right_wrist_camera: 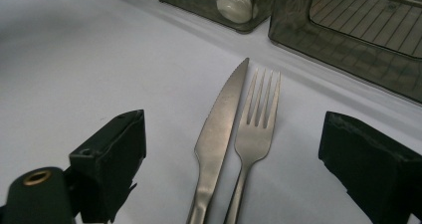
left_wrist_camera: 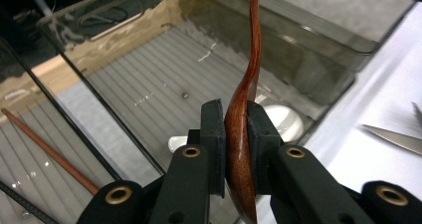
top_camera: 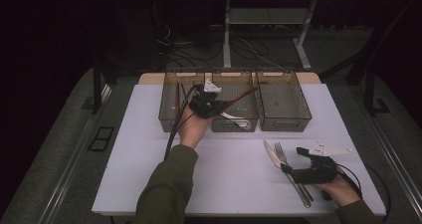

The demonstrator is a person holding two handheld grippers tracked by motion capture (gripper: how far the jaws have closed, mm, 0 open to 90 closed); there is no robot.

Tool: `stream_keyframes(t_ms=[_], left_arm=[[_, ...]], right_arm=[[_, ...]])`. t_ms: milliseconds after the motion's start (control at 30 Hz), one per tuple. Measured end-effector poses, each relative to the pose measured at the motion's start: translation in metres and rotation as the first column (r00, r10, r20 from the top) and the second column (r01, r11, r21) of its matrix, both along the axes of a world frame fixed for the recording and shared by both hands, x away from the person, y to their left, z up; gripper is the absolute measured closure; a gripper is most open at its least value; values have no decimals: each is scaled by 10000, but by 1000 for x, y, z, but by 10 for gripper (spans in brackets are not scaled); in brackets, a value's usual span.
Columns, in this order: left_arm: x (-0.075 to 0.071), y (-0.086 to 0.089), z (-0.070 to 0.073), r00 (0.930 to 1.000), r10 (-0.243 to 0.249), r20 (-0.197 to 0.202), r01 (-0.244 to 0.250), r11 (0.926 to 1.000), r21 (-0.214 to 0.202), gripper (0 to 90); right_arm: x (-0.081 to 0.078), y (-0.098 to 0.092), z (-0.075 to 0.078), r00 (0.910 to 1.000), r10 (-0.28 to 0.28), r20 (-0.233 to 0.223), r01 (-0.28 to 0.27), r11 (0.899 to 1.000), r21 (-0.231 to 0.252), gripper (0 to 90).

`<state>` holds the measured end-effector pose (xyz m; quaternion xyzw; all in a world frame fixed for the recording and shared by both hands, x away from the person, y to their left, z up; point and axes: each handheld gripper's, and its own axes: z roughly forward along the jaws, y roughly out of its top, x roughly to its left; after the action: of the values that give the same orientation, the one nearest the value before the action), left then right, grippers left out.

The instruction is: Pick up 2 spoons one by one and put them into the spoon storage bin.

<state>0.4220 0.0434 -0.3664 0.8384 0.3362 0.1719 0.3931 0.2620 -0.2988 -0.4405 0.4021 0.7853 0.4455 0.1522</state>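
Two hand-held grippers at a white table (top_camera: pixel 149 174) with three smoky plastic bins.

The left gripper (left_wrist_camera: pixel 238 134) pinches the bowl of a brown wooden spoon (left_wrist_camera: pixel 251 69) tightly, holding it above the middle bin (top_camera: pixel 234 122), where a white spoon (left_wrist_camera: pixel 283 120) lies. In front of the right-hand bin, the right gripper (right_wrist_camera: pixel 231 159) rests with its jaws wide apart around a knife (right_wrist_camera: pixel 219 129) and fork (right_wrist_camera: pixel 256 124) lying side by side.
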Motion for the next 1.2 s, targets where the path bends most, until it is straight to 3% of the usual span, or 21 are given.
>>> stream_keyframes(t_ms=[167,233,367,467,600,767,900,1200], left_arm=[[8,-3,-10,9994,213,-270,-206,9995,243,807],[10,-5,-12,9990,306,-329,-288,9980,559,806],[15,-7,-14,9971,536,-535,-512,9977,451,801],[15,-9,-15,9972,661,-362,-650,9975,289,676],[15,-10,-17,9983,455,-376,-444,9986,290,574],[13,-10,-14,9993,100,-367,-96,9999,108,514],[11,-8,-13,9991,-116,-414,101,9993,-354,463],[-3,0,-5,9966,-790,-241,766,9933,-861,356]], right_arm=[[0,-1,0,10000,-28,-4,28,10000,11,116],[0,-2,0,10000,-25,13,25,10000,38,117],[0,-2,0,10000,-33,17,33,10000,11,116],[0,-2,0,10000,-9,38,9,10000,27,116],[0,-2,0,10000,-14,-6,14,10000,49,116],[0,-2,0,10000,-8,-3,8,10000,24,116],[1,-2,-1,10000,-26,-44,26,10000,3,116],[1,-1,-1,9999,-66,-89,67,10000,35,116]])
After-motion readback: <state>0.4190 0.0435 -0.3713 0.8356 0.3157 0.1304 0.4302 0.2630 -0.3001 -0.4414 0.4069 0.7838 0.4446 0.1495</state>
